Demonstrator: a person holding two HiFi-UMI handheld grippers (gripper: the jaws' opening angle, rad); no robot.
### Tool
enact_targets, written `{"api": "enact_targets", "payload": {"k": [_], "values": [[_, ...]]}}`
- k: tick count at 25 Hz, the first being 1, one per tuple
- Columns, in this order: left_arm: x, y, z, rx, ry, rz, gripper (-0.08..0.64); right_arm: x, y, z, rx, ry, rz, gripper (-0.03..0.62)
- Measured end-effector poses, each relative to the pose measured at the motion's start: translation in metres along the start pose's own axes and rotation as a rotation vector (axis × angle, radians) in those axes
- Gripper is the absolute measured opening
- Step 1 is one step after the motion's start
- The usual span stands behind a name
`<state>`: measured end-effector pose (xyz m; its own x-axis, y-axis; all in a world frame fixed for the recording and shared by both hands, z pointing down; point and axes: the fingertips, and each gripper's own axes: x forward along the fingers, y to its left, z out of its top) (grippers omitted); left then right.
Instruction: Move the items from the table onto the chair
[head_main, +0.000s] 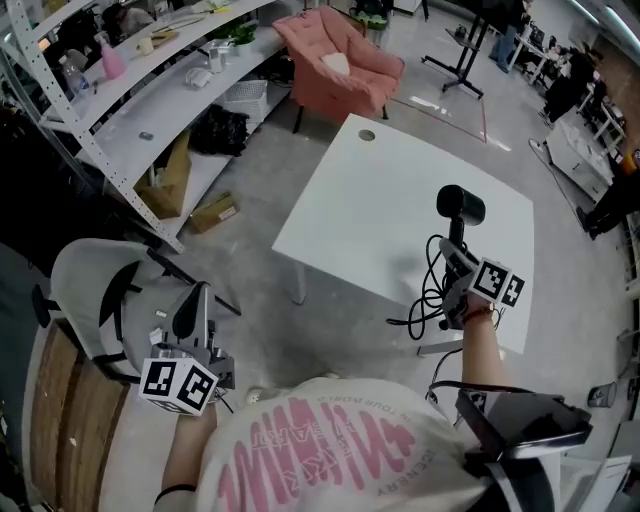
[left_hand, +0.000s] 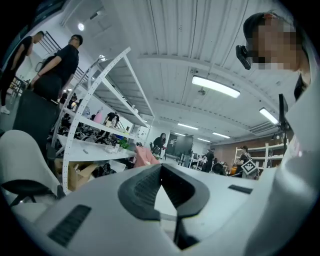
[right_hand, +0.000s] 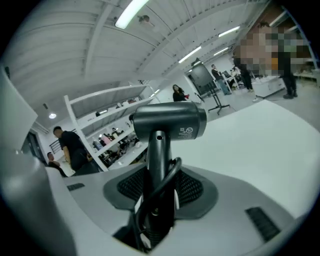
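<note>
The right tool (head_main: 455, 262) grips a black hair dryer (head_main: 460, 204) by its handle above the lower right of the white table (head_main: 400, 190), which shows no other item, so apparently only its carry to the white chair (head_main: 85, 280) at lower left, beside the shut, empty left tool (head_main: 192, 318), remains.

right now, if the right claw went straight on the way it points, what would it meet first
Probably the table. The right claw, shut on the dryer, seems to point slightly down over its top, so the dryer's head would likely touch first. Depth is unclear.
</note>
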<state>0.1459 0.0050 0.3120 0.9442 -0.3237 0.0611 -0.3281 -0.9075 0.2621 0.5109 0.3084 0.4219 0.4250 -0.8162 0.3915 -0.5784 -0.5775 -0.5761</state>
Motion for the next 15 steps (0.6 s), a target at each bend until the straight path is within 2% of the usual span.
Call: {"api": "enact_targets", "payload": {"k": [4,7,12,15], "values": [[-0.03,0.033,0.028,0.009,-0.028,0.04,0.011,0.021,0.099,-0.008,0.013,-0.028,0.188,0.17],[-0.065,0.073,0.052,0.019,-0.069,0.102,0.011,0.044,0.172,-0.025,0.028,-0.01,0.319,0.17],[-0.16,0.156,0.078,0.029,-0.163,0.293,0.011,0.092,0.294,-0.087,0.024,0.102,0.489,0.17],[-0.213,0.195,0.086,0.028,-0.195,0.419,0.011,0.123,0.361,-0.127,0.05,0.181,0.622,0.17]]}}
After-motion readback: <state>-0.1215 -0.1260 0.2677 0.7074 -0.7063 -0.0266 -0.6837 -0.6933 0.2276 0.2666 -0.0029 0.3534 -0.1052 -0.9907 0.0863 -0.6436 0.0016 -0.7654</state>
